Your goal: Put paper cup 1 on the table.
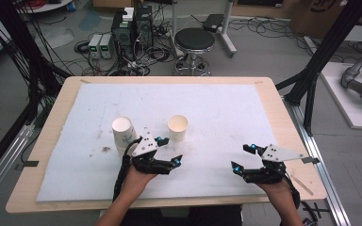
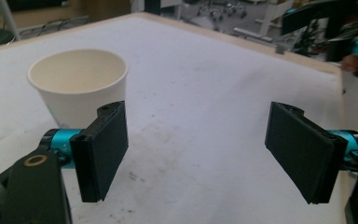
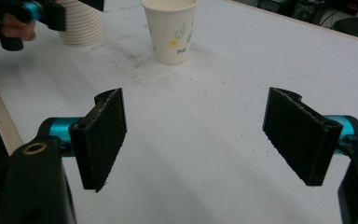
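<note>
High view: white mat (image 1: 226, 141) on a wooden table (image 1: 283, 122). Stack of paper cups (image 1: 123, 133) at left centre; single paper cup (image 1: 177, 127) standing apart to its right. Left gripper (image 1: 169, 149) just right of the stack, jaws apart, nothing between them. Right gripper (image 1: 243, 157) well to the right, jaws apart, empty.

Left gripper view: single cup (image 2: 79, 84) upright, beyond the near-side jaw, not between the two.

Right gripper view: single cup (image 3: 170, 29) ahead; stack (image 3: 80, 25) beyond.

Risk: a jaw clipping the light cup's rim sideways would likely tip it; closing too hard would crush it.
</note>
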